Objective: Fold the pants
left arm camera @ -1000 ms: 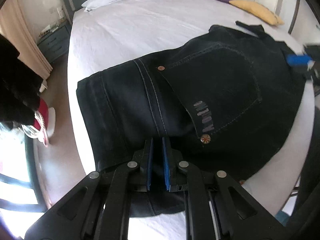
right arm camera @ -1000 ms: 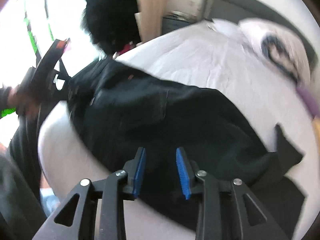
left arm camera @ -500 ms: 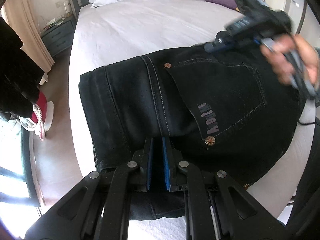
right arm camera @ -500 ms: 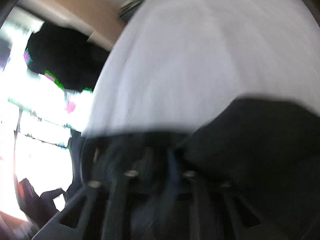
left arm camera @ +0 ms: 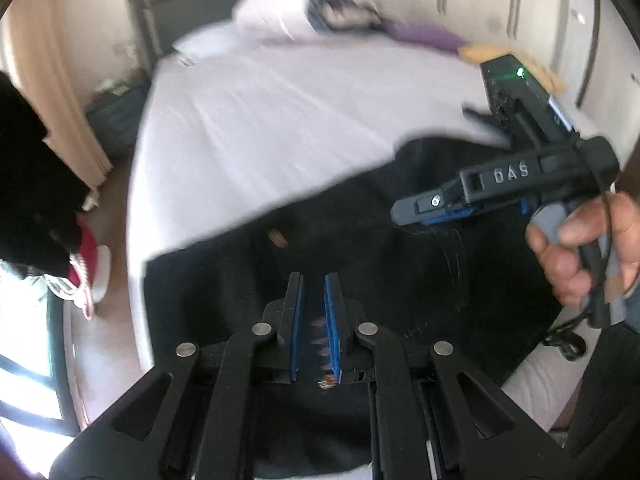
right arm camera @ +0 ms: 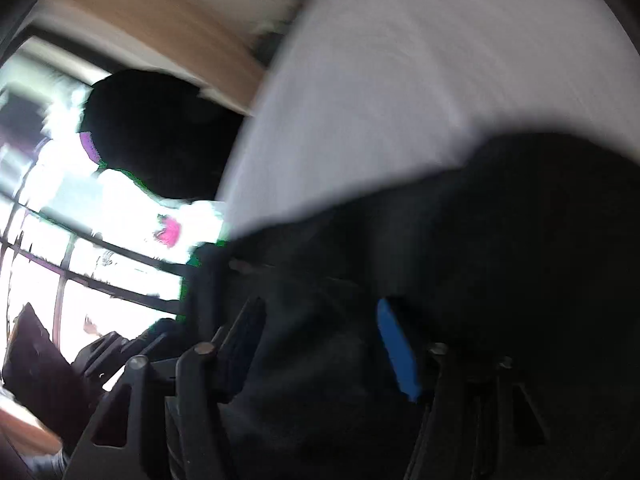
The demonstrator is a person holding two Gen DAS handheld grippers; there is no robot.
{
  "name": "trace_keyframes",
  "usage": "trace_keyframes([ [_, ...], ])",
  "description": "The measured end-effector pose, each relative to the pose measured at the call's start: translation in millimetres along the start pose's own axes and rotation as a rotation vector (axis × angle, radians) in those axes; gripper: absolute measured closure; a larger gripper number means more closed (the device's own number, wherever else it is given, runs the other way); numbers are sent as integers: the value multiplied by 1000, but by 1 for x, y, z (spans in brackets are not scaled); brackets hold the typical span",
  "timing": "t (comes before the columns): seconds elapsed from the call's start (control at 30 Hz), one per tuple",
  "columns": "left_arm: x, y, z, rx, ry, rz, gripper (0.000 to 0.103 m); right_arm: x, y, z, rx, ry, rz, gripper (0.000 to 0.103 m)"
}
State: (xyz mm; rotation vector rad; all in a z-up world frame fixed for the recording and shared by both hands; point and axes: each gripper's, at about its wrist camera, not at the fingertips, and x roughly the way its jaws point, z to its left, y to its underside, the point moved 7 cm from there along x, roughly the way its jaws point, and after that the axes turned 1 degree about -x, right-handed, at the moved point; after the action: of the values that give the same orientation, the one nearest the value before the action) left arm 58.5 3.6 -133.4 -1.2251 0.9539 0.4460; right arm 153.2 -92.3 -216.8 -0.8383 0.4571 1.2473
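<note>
Black jeans (left arm camera: pixel 400 280) lie flat across the near part of a white bed (left arm camera: pixel 280 120). My left gripper (left arm camera: pixel 314 280) hovers over their back pocket with its blue pads almost together. The blurred pocket label shows through the slit, and nothing is pinched. A hand (left arm camera: pixel 572 256) holds my right gripper (left arm camera: pixel 404 212) low over the far side of the jeans, pointing left. In the blurred right wrist view the right gripper (right arm camera: pixel 320 308) has its jaws opening. Dark denim (right arm camera: pixel 500 220) fills the space behind its fingers, and I cannot tell whether a fold lies between them.
Pillows (left arm camera: pixel 288 20) and folded bedding are piled at the headboard, with purple and yellow cushions (left arm camera: pixel 424 34) to the right. A dark nightstand (left arm camera: pixel 116 120) stands left of the bed. A black garment (left arm camera: pixel 24 200) hangs at the left by a bright window (right arm camera: pixel 80 260).
The left view has tipped up and slid over the jeans, so the pocket label now sits under the pads. The right gripper has rolled, swung in from the right and dropped toward the jeans.
</note>
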Motion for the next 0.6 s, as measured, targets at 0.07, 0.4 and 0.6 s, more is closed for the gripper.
trace_keyframes([
  [0.07,32,19,3,-45,4,111,93,-18,1,-28,97,-7,-39,77],
  [0.4,12,-51,-39,-71,91,25,92,-216,-18,-102,153,353,-466,22],
  [0.6,53,-101,-122,-68,282,31,92,-227,-76,-140,47,533,-332,25],
])
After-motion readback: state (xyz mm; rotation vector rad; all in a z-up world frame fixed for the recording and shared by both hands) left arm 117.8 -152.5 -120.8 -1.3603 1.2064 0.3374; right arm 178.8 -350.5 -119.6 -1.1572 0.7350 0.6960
